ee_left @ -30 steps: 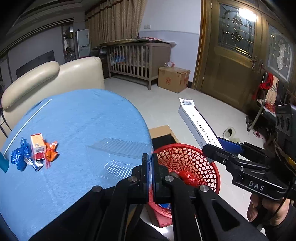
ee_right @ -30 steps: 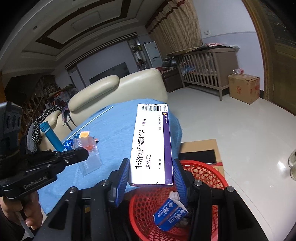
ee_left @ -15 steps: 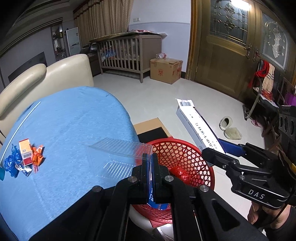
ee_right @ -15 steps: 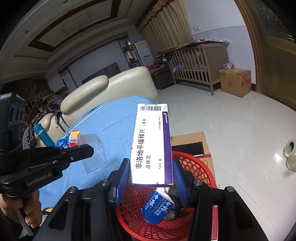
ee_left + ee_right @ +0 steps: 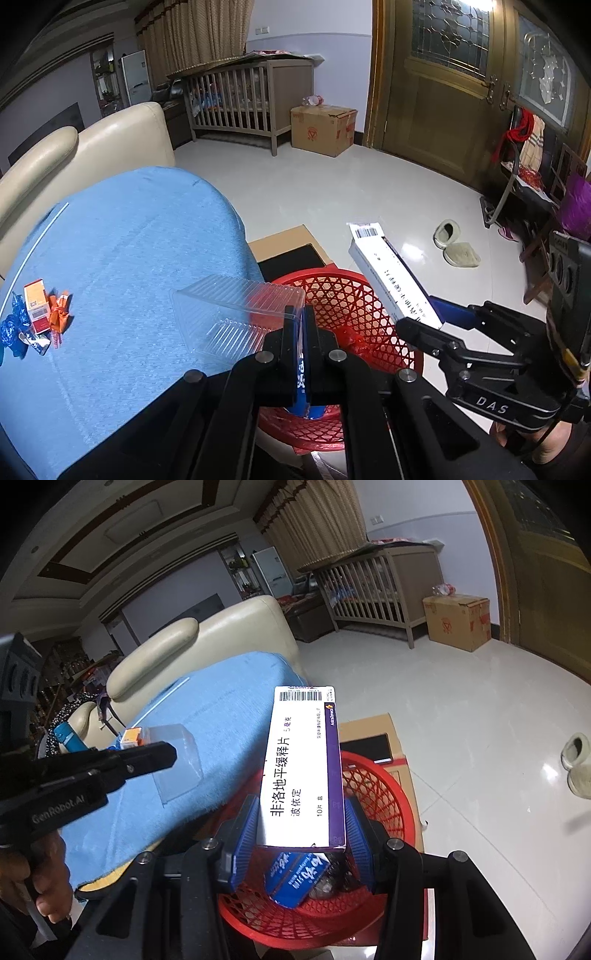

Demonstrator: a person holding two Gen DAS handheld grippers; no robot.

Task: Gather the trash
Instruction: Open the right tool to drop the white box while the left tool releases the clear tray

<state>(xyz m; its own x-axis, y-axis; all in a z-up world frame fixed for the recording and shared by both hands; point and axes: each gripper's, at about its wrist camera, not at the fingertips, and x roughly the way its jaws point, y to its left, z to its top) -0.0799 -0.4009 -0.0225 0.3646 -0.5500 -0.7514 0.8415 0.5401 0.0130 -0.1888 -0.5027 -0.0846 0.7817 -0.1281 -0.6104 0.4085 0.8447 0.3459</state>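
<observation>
**Both hands loaded over the basket – the drop comes next**

The right gripper (image 5: 303, 834) has its blue pads pressed against the two long sides of a white and purple medicine box (image 5: 304, 771), which stands on end between them, barcode end up. Seen from the left wrist, the box (image 5: 391, 277) leans out over the far rim of the red basket (image 5: 373, 295). The left gripper (image 5: 303, 321) is closed tight, pinching the thin edge of a clear plastic tray (image 5: 236, 314); the tray sticks out to the side, most of it above the blue tablecloth (image 5: 129, 258) and only its gripped corner over the basket's near rim.

The basket (image 5: 388, 786) sits on the floor against the table edge, with a blue carton (image 5: 299, 878) and some crumpled scraps already in it. Further out on the cloth lie a small orange box (image 5: 36, 306) and a few sweet wrappers (image 5: 58, 312), not yet collected.

So the step in hand looks like carrying both pieces to the basket – release has not happened. The medicine box seems well placed: opening the right jaws should let it fall inside. The tray probably needs to come further across first, since most of it hangs over the table, and being light and broad it could catch the rim or slide back onto the cloth
</observation>
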